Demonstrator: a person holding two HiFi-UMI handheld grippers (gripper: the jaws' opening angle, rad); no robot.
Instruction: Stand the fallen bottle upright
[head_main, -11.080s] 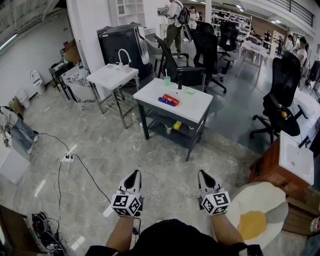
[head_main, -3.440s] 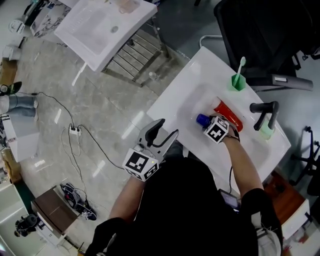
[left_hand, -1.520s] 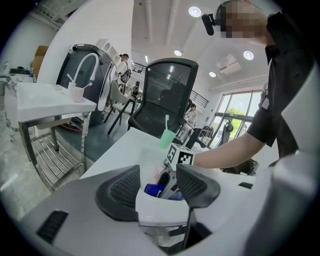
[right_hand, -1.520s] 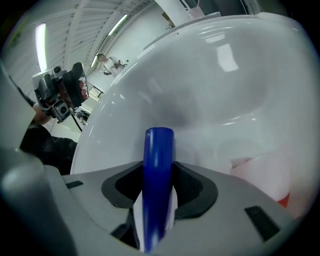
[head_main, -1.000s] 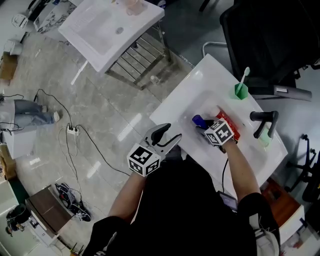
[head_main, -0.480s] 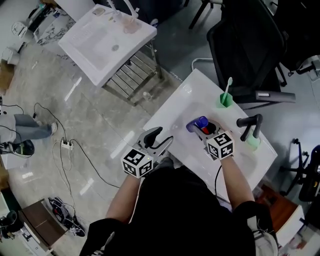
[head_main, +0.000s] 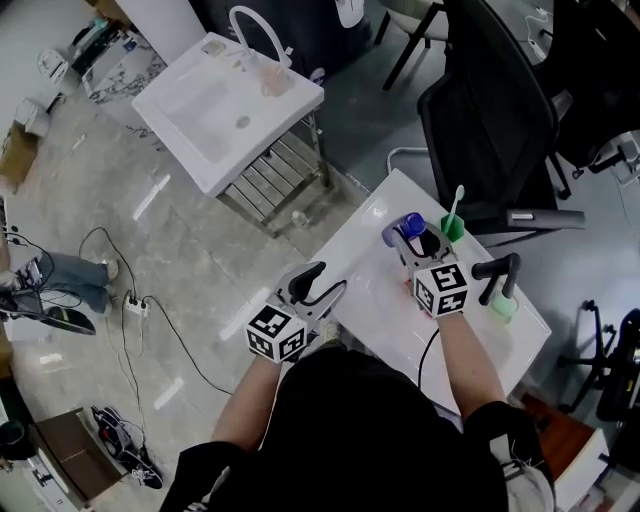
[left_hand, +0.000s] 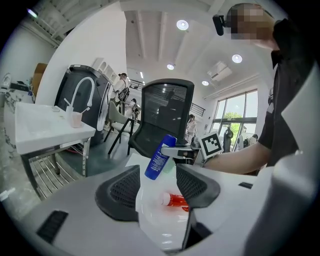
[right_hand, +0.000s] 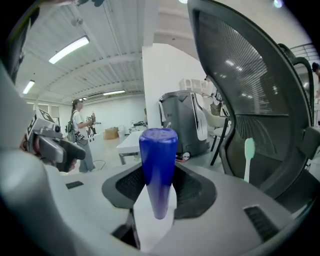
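Open floor (head_main: 200, 270) lies left of the white basin table (head_main: 372, 262). The left gripper (head_main: 326, 282) hovers at the table's near-left edge, jaws apart and empty. A red bottle (left_hand: 176, 201) lies in the basin. Above it, the right gripper (head_main: 418, 246) clamps the blue bottle (head_main: 403, 229), which is clear of the table and tilted. To the right stand a green cup (head_main: 452, 228) holding a toothbrush (head_main: 456, 200) and a black faucet (head_main: 498, 272). An office chair (head_main: 490, 130) crowds the far edge.

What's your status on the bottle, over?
Right gripper shut on blue bottle, tilted, off the sink. Left gripper open, empty. Red bottle lying on sink.
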